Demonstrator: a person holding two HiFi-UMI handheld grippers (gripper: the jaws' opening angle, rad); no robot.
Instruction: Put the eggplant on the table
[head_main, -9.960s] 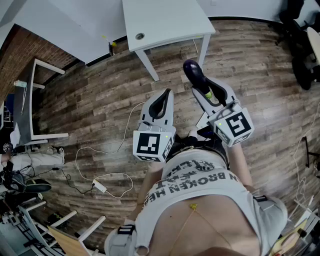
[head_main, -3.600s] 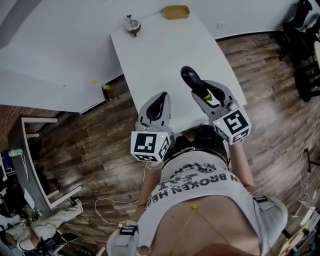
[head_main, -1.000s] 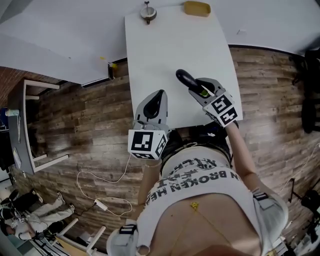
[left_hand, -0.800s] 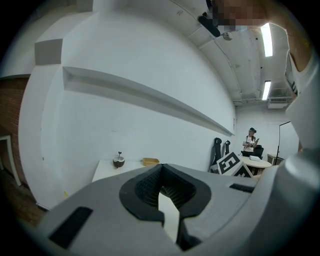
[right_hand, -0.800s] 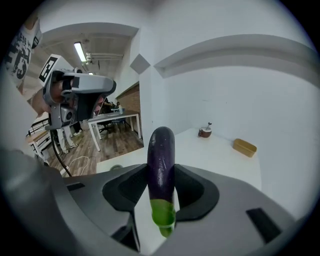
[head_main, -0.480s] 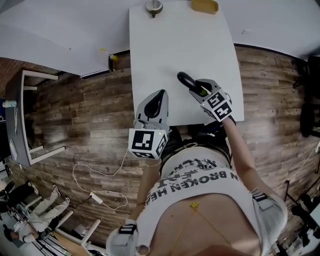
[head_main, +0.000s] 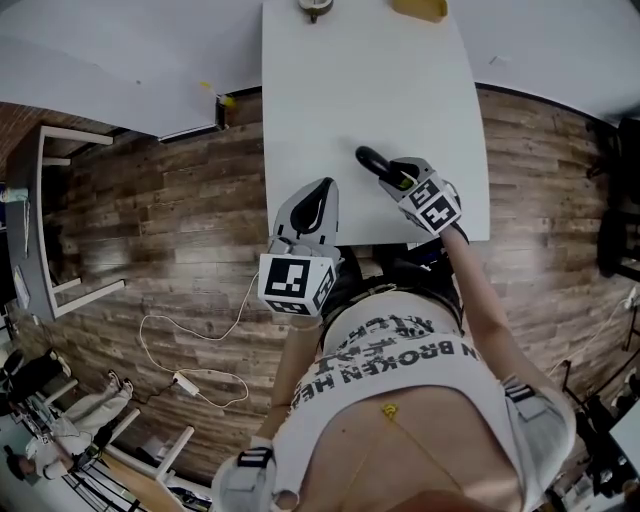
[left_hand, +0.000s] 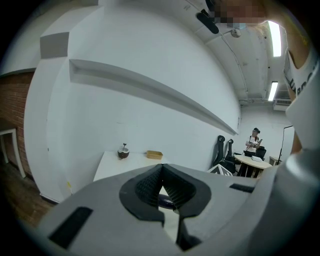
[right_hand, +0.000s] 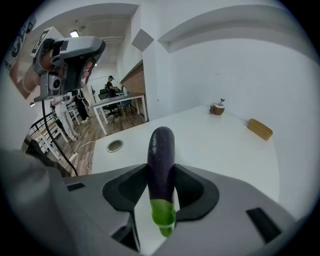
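Observation:
A dark purple eggplant (right_hand: 161, 160) with a green stem end (right_hand: 162, 214) stands between the pads of my right gripper (right_hand: 161, 192), which is shut on it. In the head view the eggplant (head_main: 371, 160) points away from me over the near part of the white table (head_main: 370, 80), just above its top, and the right gripper (head_main: 392, 177) tilts downward. My left gripper (head_main: 320, 195) hovers at the table's near left edge, its pads pressed together at the tips with nothing held. In the left gripper view (left_hand: 162, 167) that gripper faces the table.
At the table's far end stand a small brown round object (right_hand: 217, 107) and a yellow-brown box (right_hand: 260, 129). A round cable hole (right_hand: 114, 145) sits near the table's left corner. A white cable (head_main: 190, 340) lies on the wooden floor at left.
My right gripper has sunk toward the tabletop with the eggplant, tilting further down. The left gripper has dropped a little.

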